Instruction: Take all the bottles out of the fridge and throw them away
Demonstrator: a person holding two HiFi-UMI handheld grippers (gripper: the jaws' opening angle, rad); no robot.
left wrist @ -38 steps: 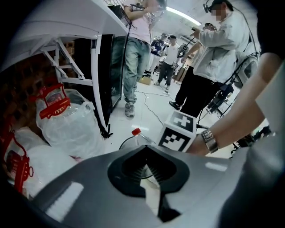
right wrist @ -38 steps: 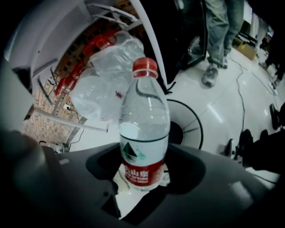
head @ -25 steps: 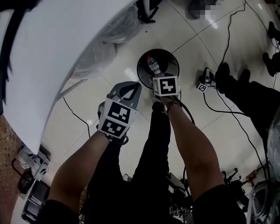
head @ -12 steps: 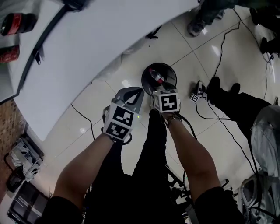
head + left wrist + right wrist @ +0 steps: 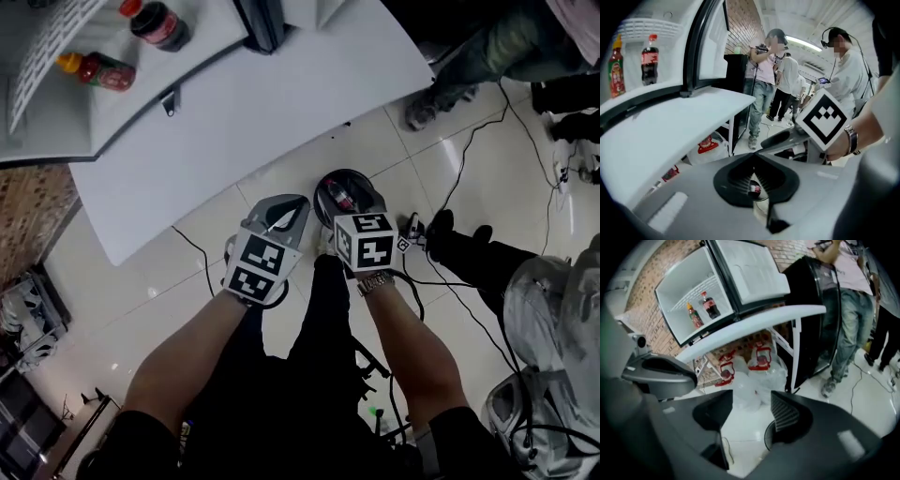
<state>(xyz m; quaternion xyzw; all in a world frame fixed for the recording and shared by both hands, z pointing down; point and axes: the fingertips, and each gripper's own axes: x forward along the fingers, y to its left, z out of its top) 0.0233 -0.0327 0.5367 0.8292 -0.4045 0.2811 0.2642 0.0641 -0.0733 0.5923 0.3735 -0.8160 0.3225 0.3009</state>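
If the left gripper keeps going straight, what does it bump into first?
Most likely the black bin on the floor. The left gripper aims at the bottle inside it, though depth is hard to judge.

The right tool point(image 5: 749, 416) is hiding its own jaws under its black-and-white marker cube point(image 5: 366, 241) in the head view. Those jaws have just been closing partway, with nothing between them. The cube is also covering the near rim of the round black bin point(image 5: 364, 187). The picture's top and left edges are cutting off the white fridge point(image 5: 66, 112). In the left gripper view, the small clear plastic bottle point(image 5: 754, 189) is peeking through as a sliver, too small to read, and mosaic is blurring two bystanders' faces.
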